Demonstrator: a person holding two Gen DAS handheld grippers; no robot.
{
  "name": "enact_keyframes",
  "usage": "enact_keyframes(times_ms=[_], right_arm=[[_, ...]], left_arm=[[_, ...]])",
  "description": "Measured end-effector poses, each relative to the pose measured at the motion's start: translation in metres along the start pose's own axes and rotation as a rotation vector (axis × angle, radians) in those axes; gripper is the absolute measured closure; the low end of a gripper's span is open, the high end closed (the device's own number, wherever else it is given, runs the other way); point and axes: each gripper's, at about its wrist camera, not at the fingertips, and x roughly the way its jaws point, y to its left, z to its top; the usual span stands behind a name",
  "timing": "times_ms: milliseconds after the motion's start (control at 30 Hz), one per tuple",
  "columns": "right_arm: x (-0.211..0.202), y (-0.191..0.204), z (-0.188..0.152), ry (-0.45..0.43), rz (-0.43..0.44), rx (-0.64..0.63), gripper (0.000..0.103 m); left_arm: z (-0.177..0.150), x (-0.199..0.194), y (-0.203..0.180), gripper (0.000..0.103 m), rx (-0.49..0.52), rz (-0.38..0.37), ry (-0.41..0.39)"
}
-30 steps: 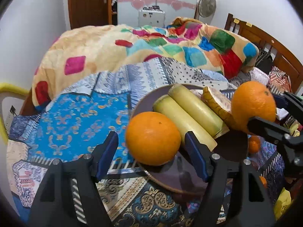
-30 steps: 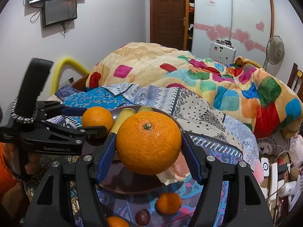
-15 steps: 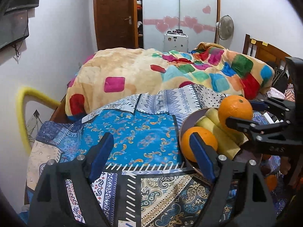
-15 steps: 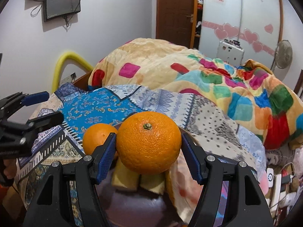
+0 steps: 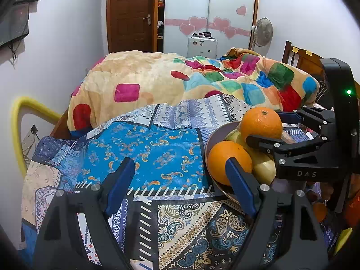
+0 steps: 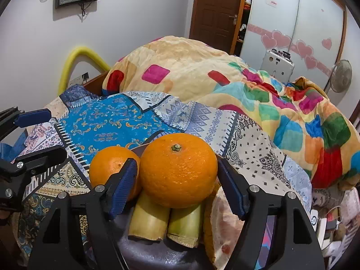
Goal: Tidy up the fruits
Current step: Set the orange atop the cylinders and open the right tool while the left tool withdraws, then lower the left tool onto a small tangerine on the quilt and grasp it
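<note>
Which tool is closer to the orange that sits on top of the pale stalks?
Right. The right tool straddles that top orange, its jaws opening. The left tool is off beside the plate, empty.

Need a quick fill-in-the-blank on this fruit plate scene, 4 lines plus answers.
The plate holds ___ oranges.
The stemmed orange rests ___ the pale stalk pieces.
The left hand-held gripper is open with ___ between its fingers.
The wardrobe doors bear pink ___.
Missing: two; on; nothing; hearts.
</note>
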Motion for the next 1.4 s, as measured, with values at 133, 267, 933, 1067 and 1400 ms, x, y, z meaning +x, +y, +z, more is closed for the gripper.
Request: enact_keyframes(times_ms=[133, 267, 933, 1067, 1400], right_arm=[[-0.002, -0.001, -0.001, 0.006, 0.008, 0.009, 0.032], [-0.019, -0.003, -0.003, -0.017, 0.017, 0.029, 0.032], [-0.156, -0.035, -0.077, -0.183, -0.070, 0.129, 0.027], [-0.164, -0.043, -0.099, -0.171, -0.098, 0.133, 0.027], [-0.177, -0.061, -0.142, -0.134, -0.109, 0.168, 0.027]], left_arm=[[-0.002, -0.002, -0.001, 0.020, -0.003, -0.007, 0.001], [-0.003, -0.010, -0.006, 0.020, -0.003, -0.012, -0.003], [-0.032, -0.085, -0.103, 0.018, 0.039, -0.094, -0.016], [-0.046, -0.083, -0.127, 0.017, 0.048, -0.098, 0.010], [-0.074, -0.055, -0.167, 0.016, 0.004, -0.138, 0.095]])
